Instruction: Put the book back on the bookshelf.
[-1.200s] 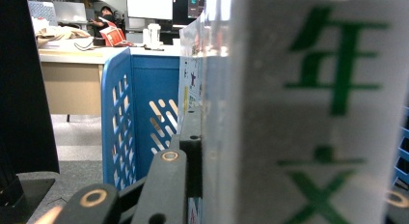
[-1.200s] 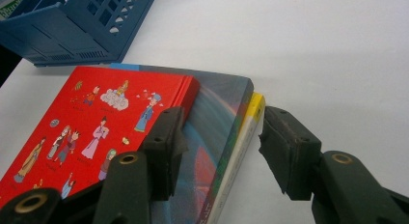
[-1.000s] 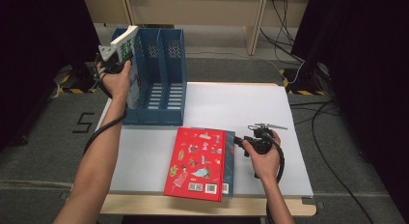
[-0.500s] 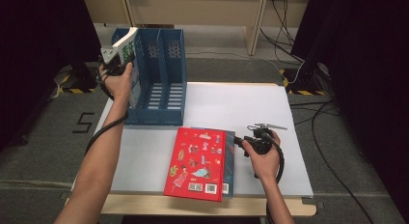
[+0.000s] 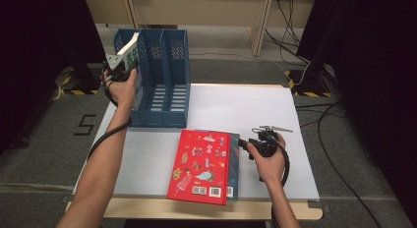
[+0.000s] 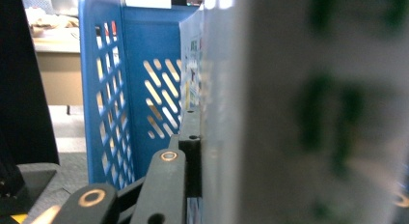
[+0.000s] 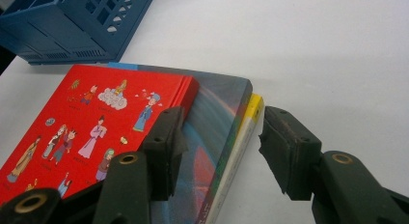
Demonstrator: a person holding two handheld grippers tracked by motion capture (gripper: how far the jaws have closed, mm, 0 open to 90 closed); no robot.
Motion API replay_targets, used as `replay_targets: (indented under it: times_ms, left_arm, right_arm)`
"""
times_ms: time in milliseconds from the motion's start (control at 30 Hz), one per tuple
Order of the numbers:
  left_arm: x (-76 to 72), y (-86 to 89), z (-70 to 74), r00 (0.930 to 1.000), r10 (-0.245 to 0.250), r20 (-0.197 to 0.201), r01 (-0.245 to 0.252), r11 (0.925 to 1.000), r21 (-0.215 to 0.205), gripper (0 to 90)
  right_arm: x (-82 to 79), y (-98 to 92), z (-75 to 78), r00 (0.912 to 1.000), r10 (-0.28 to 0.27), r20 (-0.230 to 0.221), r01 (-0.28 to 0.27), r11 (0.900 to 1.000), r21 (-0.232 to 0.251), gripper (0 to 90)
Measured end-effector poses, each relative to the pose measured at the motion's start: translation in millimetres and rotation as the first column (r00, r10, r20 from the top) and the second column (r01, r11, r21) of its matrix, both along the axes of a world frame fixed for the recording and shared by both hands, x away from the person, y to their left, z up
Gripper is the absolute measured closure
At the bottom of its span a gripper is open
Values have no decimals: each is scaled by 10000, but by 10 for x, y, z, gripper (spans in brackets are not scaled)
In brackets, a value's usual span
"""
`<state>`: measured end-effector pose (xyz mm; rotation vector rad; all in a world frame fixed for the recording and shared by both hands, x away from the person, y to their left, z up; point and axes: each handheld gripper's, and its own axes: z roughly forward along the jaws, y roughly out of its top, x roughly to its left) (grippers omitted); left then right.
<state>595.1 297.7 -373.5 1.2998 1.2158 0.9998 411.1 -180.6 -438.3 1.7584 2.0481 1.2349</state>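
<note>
White and green-lettered, the book sits clamped in the left gripper, tilted at the top of the blue rack, over its leftmost slot at the far left of the table. In the left gripper view the book's pale cover stands close against the camera, one black jaw pressed flat to its side, with the rack's perforated wall just beside it. The left hand holds the gripper at the rack's left wall. In front of the rack and to its right, near the table's front edge, lies a stack of books with a red book on top, its cover printed with small figures; a darker book and a yellow-edged one show beneath it. The right gripper rests level just to the right of that stack, farther from the rack, held by the right hand. Its jaws stand open around the stack's right edge, one pad over the red cover and the other on the table side, gripping nothing.
</note>
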Motion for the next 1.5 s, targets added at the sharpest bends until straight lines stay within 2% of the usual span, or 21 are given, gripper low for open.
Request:
replay_targets:
  times_ms: [200,367,533,700,800,867,933,1033,1067,1100,1267,1500]
  left_arm:
    - [-58,-6,-39,9998,-62,-183,67,9997,234,722]
    - [-144,-18,-21,9989,-2,-460,36,9973,729,717]
    - [-197,-23,4,9982,60,-589,-3,9952,975,713]
    - [-256,12,57,9950,56,-993,42,9952,979,704]
    - [-295,17,78,9939,-23,-1107,144,9940,1088,689]
    - [-337,21,90,9929,-73,-1187,203,9939,1087,677]
    - [-387,33,91,9901,-193,-1394,313,9959,846,674]
    - [-410,31,86,9875,-301,-1545,417,9965,720,668]
    - [-418,31,81,9858,-347,-1645,455,9970,623,659]
    - [-417,30,73,9822,-575,-1789,642,9974,318,656]
    - [-394,25,87,9785,-554,-1984,624,9976,292,651]
    - [-321,16,141,9818,-269,-1879,344,9987,368,618]
  right_arm:
    - [-3,6,-3,10000,6,-50,-6,10000,13,503]
    - [-11,18,4,10000,70,16,-70,10000,-7,503]
    - [-19,28,2,10000,89,-27,-89,10000,-10,502]
    - [-28,39,11,10000,81,-4,-81,10000,-16,502]
    - [-29,32,14,10000,76,36,-76,10000,-40,501]
    - [-33,30,17,10000,53,9,-53,10000,-35,501]
    - [-35,34,20,10000,56,-12,-56,10000,-31,500]
    - [-37,38,20,10000,60,0,-60,10000,-15,500]
    - [-41,41,25,10000,71,-31,-71,10000,-2,499]
    - [-42,41,26,10000,70,-25,-70,10000,-6,499]
    - [-43,35,25,10000,51,-11,-51,10000,12,498]
    - [-34,-13,26,10000,-76,-9,76,9999,67,496]
